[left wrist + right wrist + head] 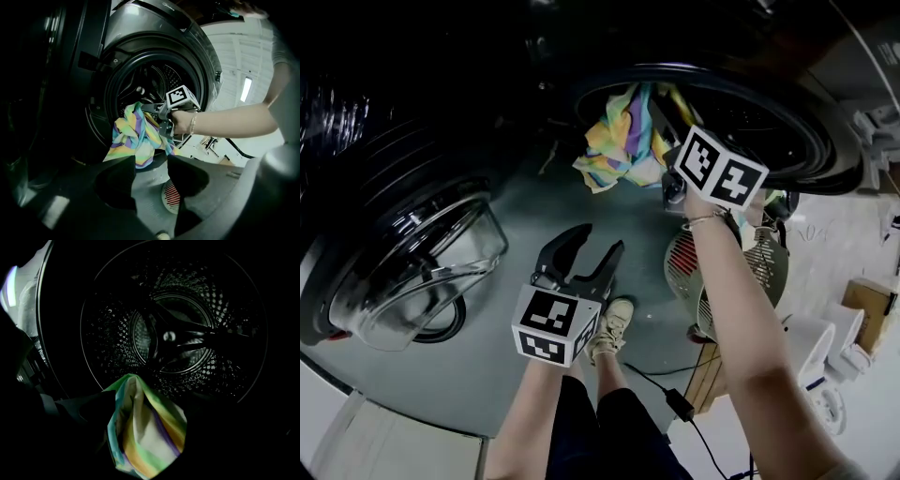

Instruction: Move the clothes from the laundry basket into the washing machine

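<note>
Pastel-striped cloth (145,437) lies slack between the spread jaws of your right gripper (140,420); the pads are off it, so count it released. It sits at 6 o'clock under the perforated drum (197,310). In the left gripper view, most of it drapes over the lip of the washing machine (140,51) mouth rather than lying inside.

Your left gripper (598,240) is parted and empty, low in front of the machine, with the cloth at its 12 o'clock and the glass door (422,272) swung wide at 9 o'clock.

By my reading, you are at the drop-off of this garment, and it is only half done. Next, nudge or re-grip the hanging part and push it deep into the drum. Then pull back towards the slatted white basket (741,272) at 3 o'clock, if that is indeed the laundry basket.
</note>
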A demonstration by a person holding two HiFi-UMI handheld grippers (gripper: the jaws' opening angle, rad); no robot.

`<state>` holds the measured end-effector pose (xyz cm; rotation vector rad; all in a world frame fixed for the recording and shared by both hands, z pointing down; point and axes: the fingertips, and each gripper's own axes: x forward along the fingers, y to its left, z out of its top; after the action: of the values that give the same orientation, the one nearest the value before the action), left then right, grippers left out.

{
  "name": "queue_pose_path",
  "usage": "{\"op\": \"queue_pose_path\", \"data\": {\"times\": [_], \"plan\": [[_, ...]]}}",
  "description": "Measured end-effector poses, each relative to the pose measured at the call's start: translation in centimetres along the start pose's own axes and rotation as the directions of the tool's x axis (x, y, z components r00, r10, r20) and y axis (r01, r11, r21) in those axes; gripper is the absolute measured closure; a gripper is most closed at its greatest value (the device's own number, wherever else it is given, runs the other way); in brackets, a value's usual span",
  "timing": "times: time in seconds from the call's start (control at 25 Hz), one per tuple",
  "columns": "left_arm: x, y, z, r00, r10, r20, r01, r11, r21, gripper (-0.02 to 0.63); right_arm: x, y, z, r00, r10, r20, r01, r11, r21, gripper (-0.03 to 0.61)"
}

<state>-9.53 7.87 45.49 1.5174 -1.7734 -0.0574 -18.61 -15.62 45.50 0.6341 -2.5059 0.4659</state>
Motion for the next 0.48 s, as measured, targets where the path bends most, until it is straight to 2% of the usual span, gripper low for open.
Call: {"op": "queue_pose_path", "data": {"times": [0.16, 0.32, 0.4, 0.48], "plan": [[-0.1, 0.4, -0.2, 1.0, 0.01, -0.002, -0.01, 1.0, -0.007, 0.293, -4.0, -1.0, -2.7, 1.0, -0.017, -0.006, 0.017, 1.0, 0.014, 0.102], [0.0, 0.5, -0.6, 1.0, 0.015, -0.006, -0.015, 1.0, -0.017, 0.296, -7.7, -3.1, -8.1, 0.991, -0.091, -0.1, 0.093, 0.996, 0.017, 0.012], [0.1, 0.4, -0.9, 1.0, 0.01, -0.009, -0.011, 1.0, -0.022, 0.3, -9.0, -4.8, -10.9, 0.975, -0.144, -0.17, 0.143, 0.99, -0.018, -0.015], [0.2, 0.0, -1.3, 1.0, -0.006, -0.013, 0.006, 1.0, -0.028, 0.302, -9.6, -6.7, -13.9, 0.946, -0.196, -0.258, 0.195, 0.98, -0.033, -0.023]]}}
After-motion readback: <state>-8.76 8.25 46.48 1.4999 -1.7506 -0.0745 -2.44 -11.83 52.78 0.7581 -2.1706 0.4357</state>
